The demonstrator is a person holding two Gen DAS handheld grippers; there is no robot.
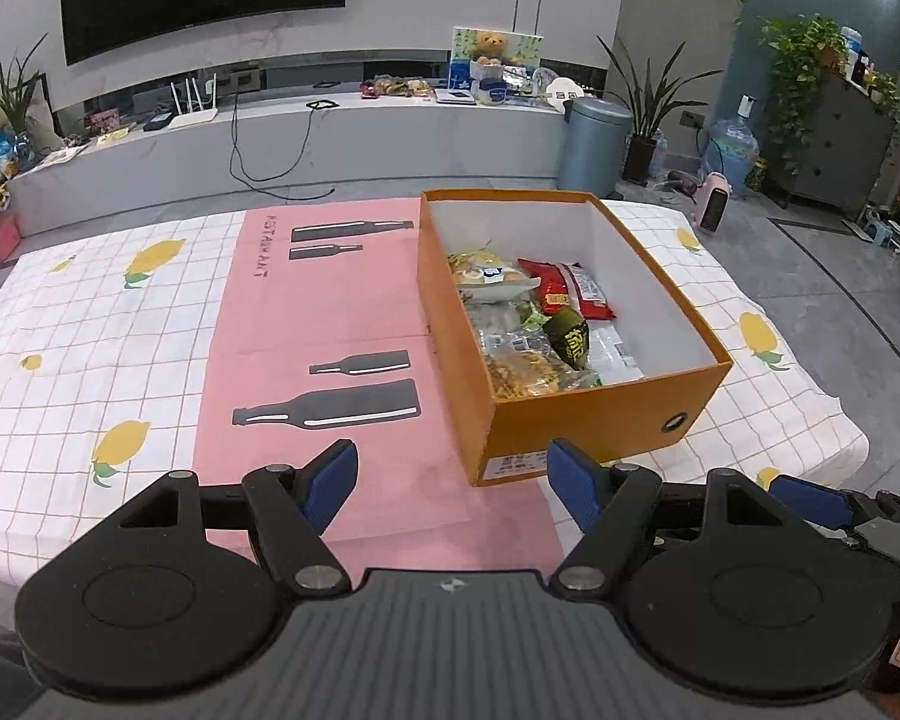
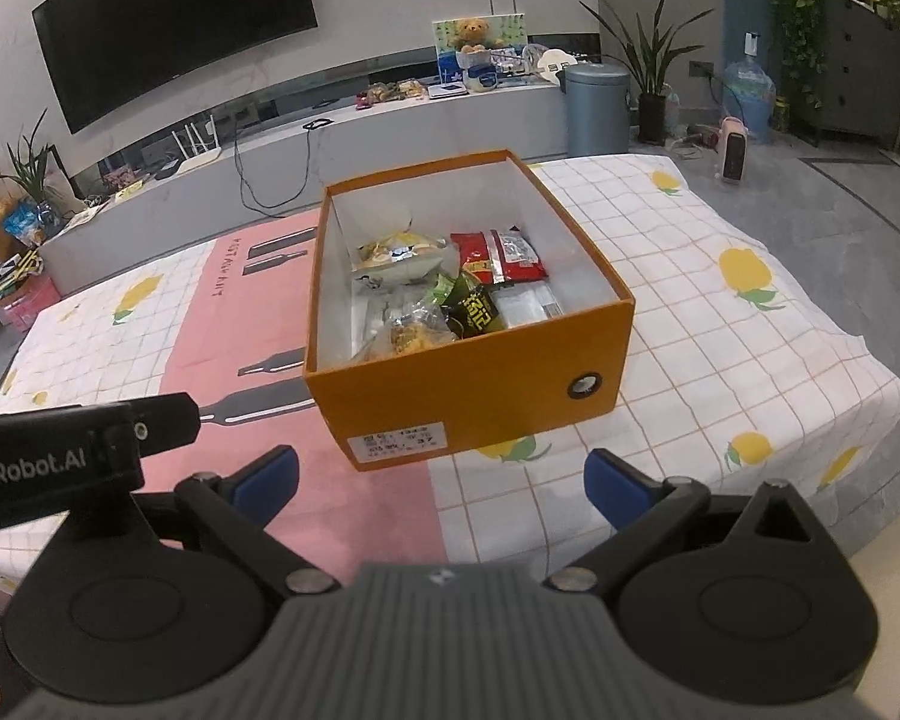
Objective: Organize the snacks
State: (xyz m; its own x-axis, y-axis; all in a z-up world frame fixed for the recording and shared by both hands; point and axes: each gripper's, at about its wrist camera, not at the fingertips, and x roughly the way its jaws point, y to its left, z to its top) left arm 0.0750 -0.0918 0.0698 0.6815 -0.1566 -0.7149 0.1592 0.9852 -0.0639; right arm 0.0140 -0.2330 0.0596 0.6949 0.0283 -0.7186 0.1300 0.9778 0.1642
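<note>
Right wrist; one orange box (image 2: 450, 414); two potted plants; one television (image 2: 168, 30)

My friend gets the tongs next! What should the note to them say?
Left tongs: open, holding nothing, low over the pink mat.
Right tongs: open, holding nothing, near the orange box, not touching it.
Snacks: all the packets in view, such as the red packet and the dark green packet, lie inside the box on the table.
Done: no loose snack shows on the tablecloth.
Left: probably only a check for strays; no lid is in view.
</note>
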